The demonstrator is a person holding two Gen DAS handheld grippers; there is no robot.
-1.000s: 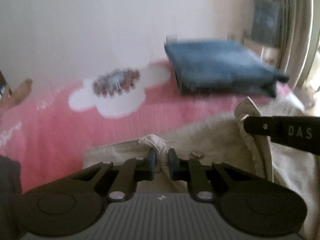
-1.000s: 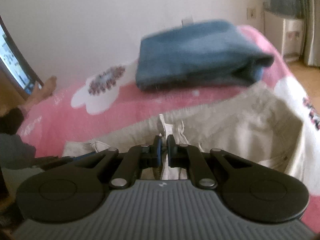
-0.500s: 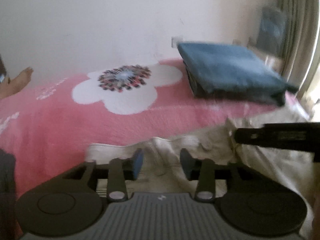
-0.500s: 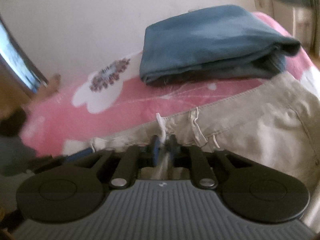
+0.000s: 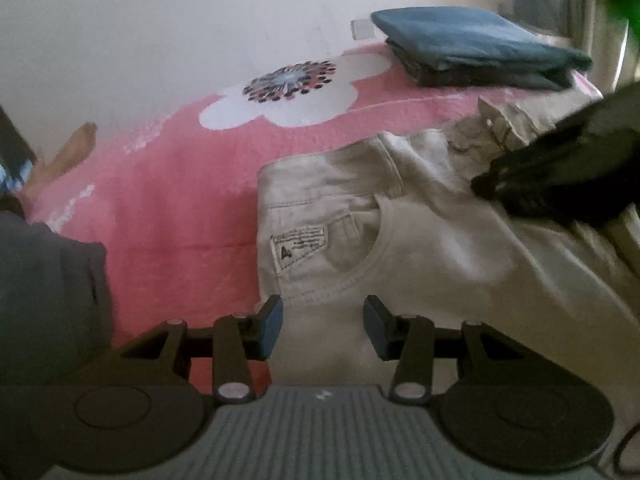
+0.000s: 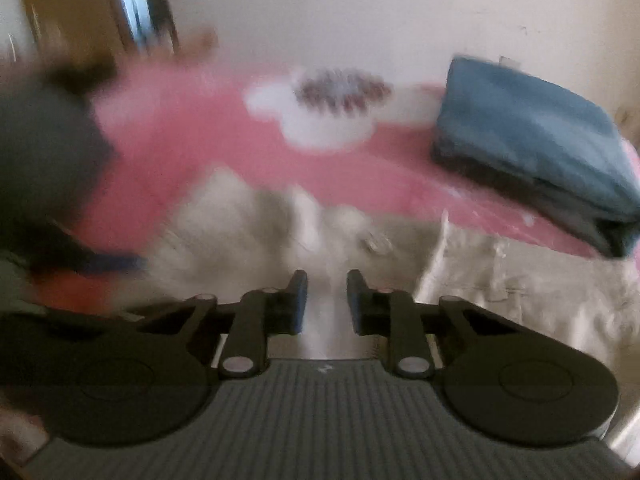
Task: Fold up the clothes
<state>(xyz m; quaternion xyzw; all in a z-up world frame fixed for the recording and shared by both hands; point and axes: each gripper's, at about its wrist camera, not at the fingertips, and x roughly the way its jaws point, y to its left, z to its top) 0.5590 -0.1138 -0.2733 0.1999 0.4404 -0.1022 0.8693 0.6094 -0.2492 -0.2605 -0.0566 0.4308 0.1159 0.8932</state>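
Nearest, in the left wrist view: left gripper (image 5: 323,330), jaws spread and pinching nothing, poised over the near edge of the beige denim trousers (image 5: 420,240) with cloth visible in the gap but no pad pressing on it. Nearest, in the right wrist view: right gripper (image 6: 327,306), jaws closing, a narrow gap left between the pads, pale cloth seen through the gap; contact with the pads not resolvable in the blurred frame. Same gripper also visible as a dark, blurred shape over the trousers at the right of the left wrist view.

Middle ground: trousers spread flat on the pink flower-printed bed cover (image 5: 168,200), waistband toward the far side, front pocket with a small printed label (image 5: 298,246) facing up, button and fly near the right gripper.

Far: folded blue denim garment (image 5: 480,50), stacked well apart from the trousers near the white wall (image 5: 200,20).

Step in hand, as judged: garment laid out and released, repositioning for the first fold. Next move, as judged: firm pinches on one long edge or on the waistband, both hands together, then a level carry across so the legs lie one over the other without bunching.
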